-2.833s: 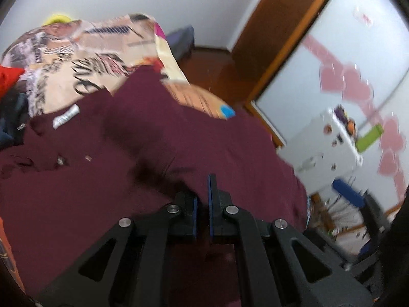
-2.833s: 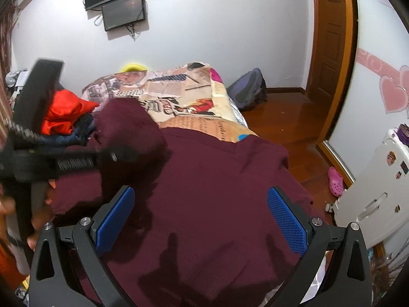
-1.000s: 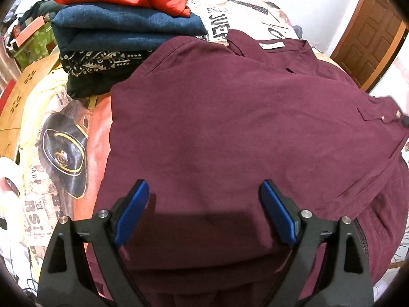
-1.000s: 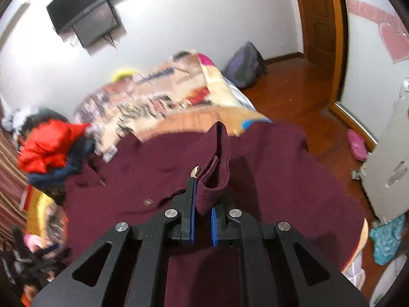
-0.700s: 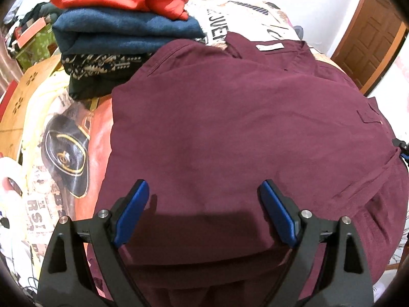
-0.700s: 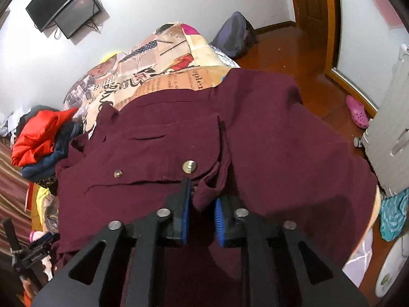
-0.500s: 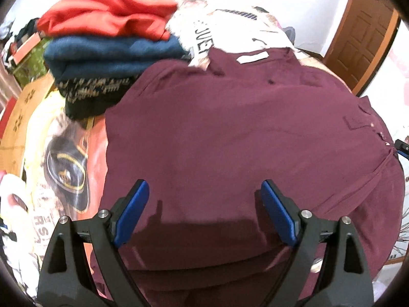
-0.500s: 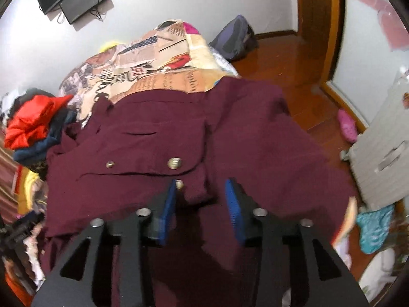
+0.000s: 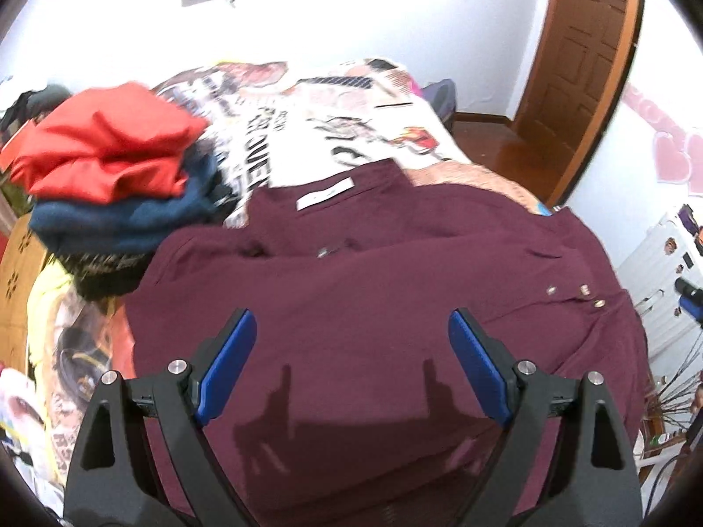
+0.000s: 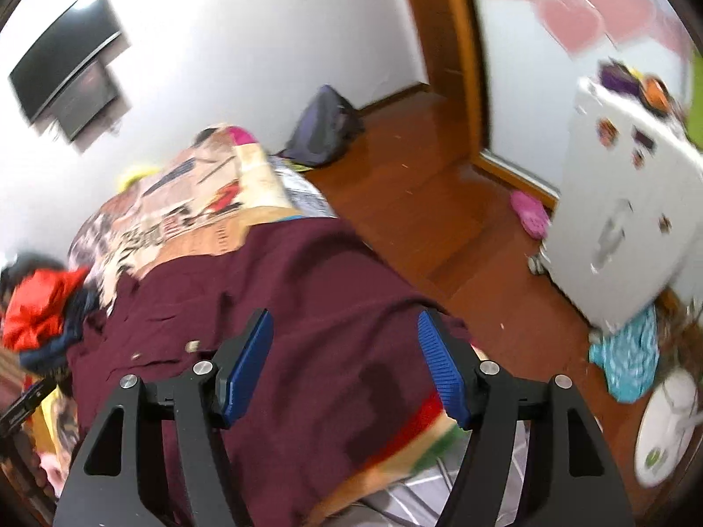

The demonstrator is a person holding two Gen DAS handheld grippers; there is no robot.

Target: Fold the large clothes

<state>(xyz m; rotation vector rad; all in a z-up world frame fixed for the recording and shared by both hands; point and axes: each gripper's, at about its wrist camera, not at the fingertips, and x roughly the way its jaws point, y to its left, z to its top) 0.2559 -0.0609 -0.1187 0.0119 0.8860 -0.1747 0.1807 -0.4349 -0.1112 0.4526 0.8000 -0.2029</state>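
While both grippers' fingers [image 9: 226,362] gape empty, the maroon shirt [image 9: 360,307] covers the printed bedspread [image 9: 351,127].

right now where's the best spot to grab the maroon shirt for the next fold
Probably the near hem of the maroon shirt, just under the open left gripper, coming from the near side. The shirt lies flat with its collar label far, so that near edge looks free to pinch and lift.
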